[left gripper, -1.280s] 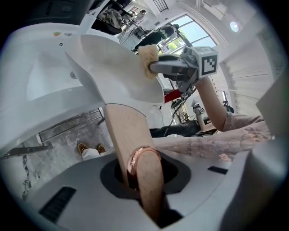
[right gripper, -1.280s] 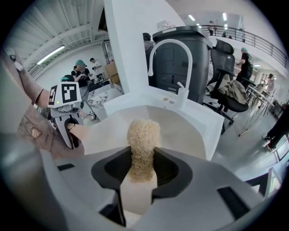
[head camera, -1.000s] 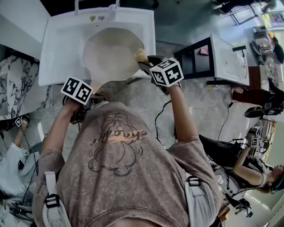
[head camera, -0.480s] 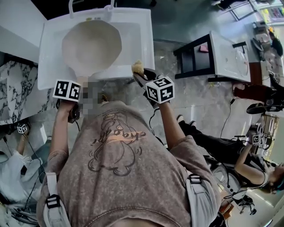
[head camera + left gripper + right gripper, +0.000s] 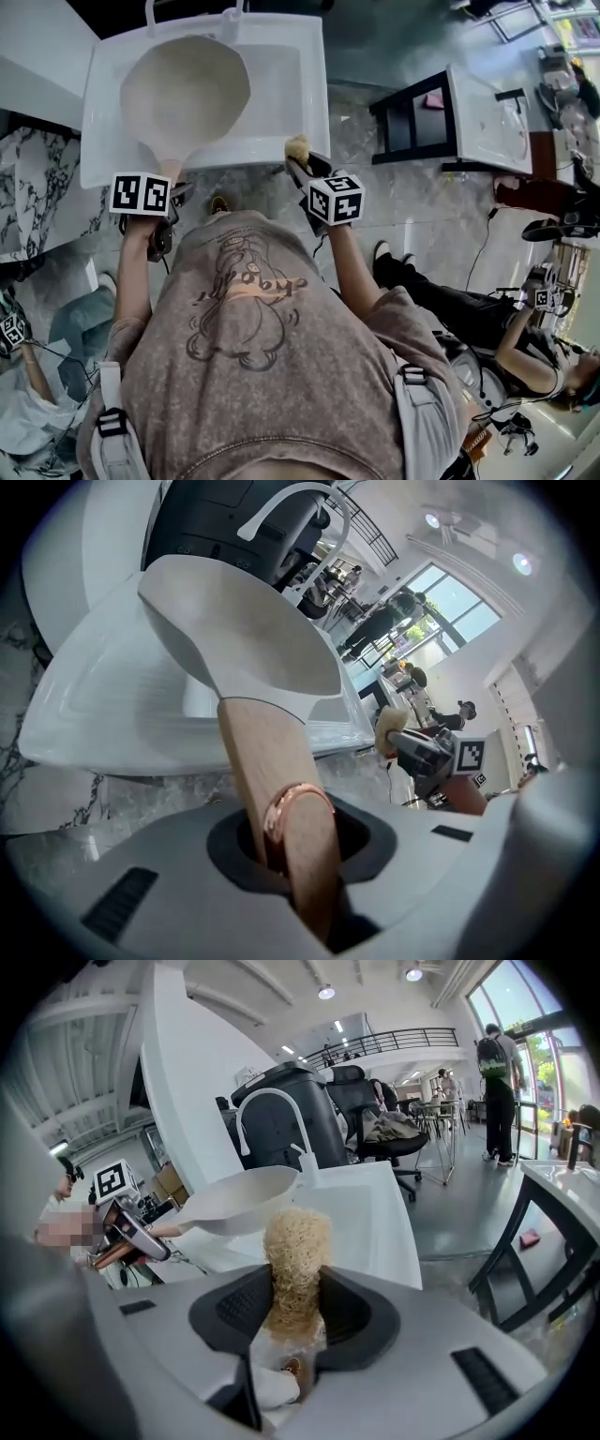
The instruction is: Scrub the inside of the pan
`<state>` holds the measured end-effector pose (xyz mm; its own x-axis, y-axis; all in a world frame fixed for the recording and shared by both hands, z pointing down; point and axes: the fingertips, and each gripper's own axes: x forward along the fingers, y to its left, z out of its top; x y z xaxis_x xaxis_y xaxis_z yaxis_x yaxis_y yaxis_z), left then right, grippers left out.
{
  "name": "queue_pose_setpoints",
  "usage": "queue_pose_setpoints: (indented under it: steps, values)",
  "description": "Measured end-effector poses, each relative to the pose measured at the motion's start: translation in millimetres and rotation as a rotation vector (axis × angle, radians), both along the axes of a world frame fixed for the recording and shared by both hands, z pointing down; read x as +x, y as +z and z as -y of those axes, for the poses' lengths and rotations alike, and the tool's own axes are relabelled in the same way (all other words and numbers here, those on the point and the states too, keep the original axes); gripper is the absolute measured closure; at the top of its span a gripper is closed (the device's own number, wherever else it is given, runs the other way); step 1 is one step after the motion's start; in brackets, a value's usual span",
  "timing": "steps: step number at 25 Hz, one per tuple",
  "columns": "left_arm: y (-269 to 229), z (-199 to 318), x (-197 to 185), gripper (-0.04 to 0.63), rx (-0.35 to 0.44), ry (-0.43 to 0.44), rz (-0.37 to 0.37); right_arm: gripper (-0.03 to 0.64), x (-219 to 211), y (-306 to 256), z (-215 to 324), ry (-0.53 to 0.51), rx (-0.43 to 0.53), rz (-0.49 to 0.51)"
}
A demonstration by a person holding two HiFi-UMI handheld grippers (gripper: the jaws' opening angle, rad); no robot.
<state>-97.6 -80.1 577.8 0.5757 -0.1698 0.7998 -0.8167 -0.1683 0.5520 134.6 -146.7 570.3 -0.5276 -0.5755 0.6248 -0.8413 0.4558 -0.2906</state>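
Slippage is the risk: the left gripper is clamped on the wooden handle, and the right gripper pinches a scrubber, apart from the pan, which is held tilted over the sink. Hard scrubbing could twist the handle loose.

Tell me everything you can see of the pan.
The pan is a deep, round, off-white bowl with a matte inside that looks empty. Its light wooden handle has a copper-coloured ring near the end. It is tilted over the white sink, its inside facing the head camera. The left gripper is shut on the handle. The scrubber in the right gripper is off to its right, apart from it.
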Motion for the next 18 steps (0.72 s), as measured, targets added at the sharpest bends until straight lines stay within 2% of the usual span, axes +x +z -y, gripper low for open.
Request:
queue_pose_setpoints:
  steps: [6, 18]
  values:
    - [-1.9, 4.8, -6.9, 0.518, 0.016, 0.01, 0.026, 0.46, -12.4, 2.6, 3.5, 0.006, -0.024, 0.008]
    - [-1.8, -3.5, -12.0, 0.518, -0.006, -0.002, 0.007, 0.46, -22.2, 0.3, 10.6, -0.002, -0.044, 0.009]
